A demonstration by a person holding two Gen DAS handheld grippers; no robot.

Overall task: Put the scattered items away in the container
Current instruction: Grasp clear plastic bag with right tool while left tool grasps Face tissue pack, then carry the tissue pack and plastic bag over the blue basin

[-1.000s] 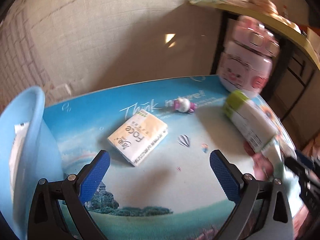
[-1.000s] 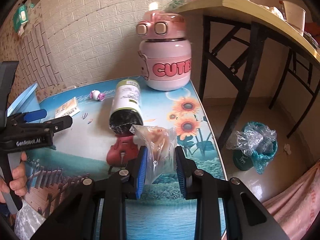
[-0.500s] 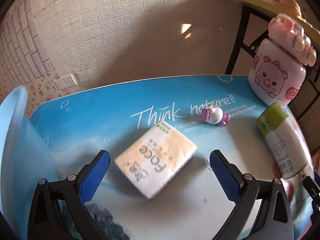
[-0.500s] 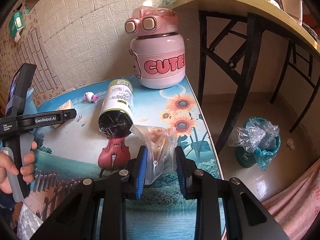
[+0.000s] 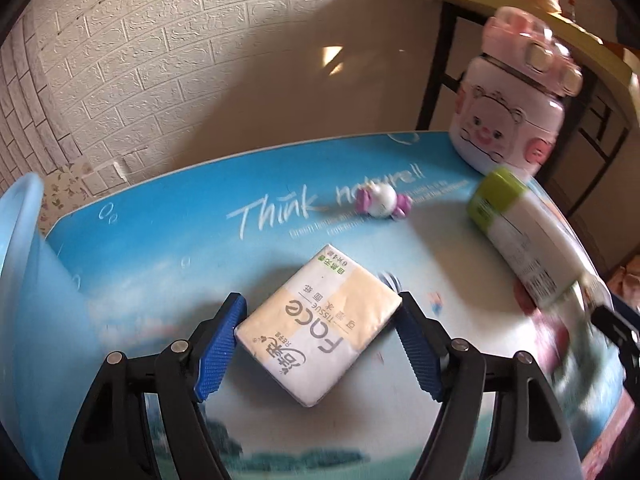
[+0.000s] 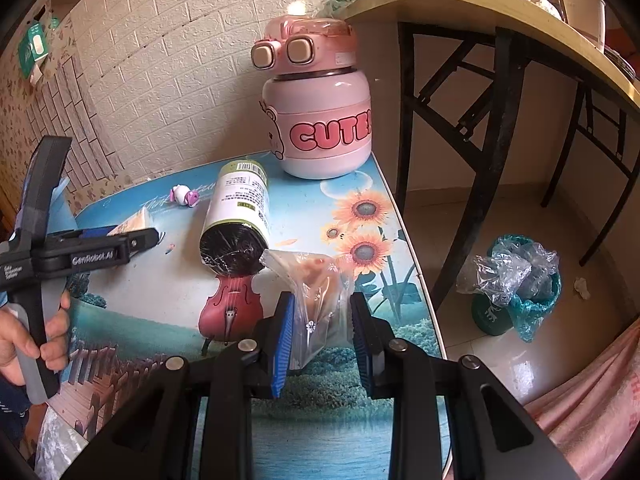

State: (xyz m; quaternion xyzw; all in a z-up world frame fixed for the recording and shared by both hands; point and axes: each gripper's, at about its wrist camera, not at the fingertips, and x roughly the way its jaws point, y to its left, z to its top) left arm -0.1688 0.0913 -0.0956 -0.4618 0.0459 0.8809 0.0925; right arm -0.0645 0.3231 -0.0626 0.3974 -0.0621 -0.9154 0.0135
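A cream tissue pack (image 5: 320,320) printed "Face" lies on the blue picture table. My left gripper (image 5: 320,324) has closed around it, blue pads touching both of its corners. The light blue container (image 5: 24,288) stands at the left edge. My right gripper (image 6: 322,328) is shut on a clear plastic bag (image 6: 316,280) with something orange inside, held near the table's right edge. The left gripper (image 6: 132,238) and the pack (image 6: 136,218) also show in the right wrist view.
A white bottle with a green cap (image 6: 238,216) lies on its side mid-table. A small pink-and-white toy (image 5: 384,202) sits behind the pack. A large pink "CUTE" jar (image 6: 320,120) stands at the back right. A wooden table (image 6: 500,12) and a bagged bin (image 6: 516,284) are to the right.
My left gripper has moved forward over the tissue pack and narrowed onto it. The right gripper still holds the bag and has barely moved.
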